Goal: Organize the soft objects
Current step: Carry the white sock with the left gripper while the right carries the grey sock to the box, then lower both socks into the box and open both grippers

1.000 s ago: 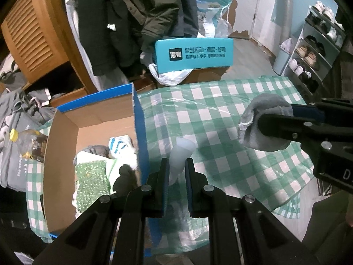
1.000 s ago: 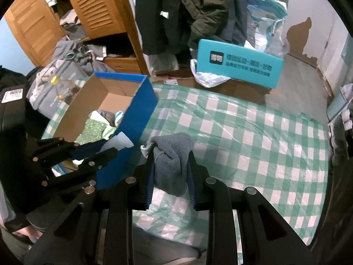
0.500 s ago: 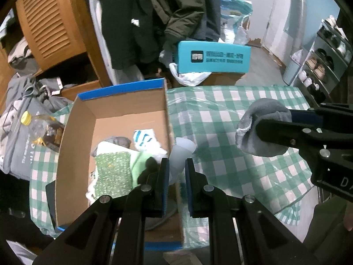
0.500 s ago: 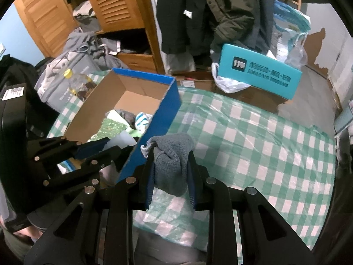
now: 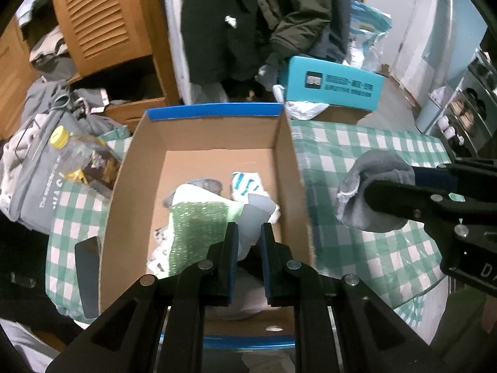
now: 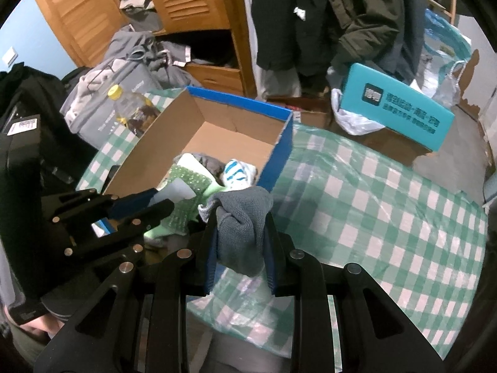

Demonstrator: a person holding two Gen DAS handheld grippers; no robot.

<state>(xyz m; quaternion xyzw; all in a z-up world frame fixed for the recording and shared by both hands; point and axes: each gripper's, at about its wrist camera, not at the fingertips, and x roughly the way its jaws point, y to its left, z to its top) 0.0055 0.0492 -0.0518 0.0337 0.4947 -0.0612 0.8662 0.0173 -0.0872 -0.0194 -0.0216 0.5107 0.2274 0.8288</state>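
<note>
My left gripper is shut on a pale grey-white soft piece and hangs over the open cardboard box with blue rims. The box holds a green speckled cloth, a white-and-teal striped sock and a grey item. My right gripper is shut on a grey knitted sock, just right of the box above the green checked tablecloth. The same sock and the right gripper's fingers show in the left wrist view. The left gripper also shows in the right wrist view.
A teal carton stands behind the table on a brown box. A bottle with a yellow cap and grey bags lie left of the box. Dark coats hang behind, beside a wooden louvred wardrobe. Shoe shelves stand at the far right.
My left gripper has moved left from over the tablecloth to over the box, still holding the pale piece. My right gripper with the grey sock has come closer to the box.
</note>
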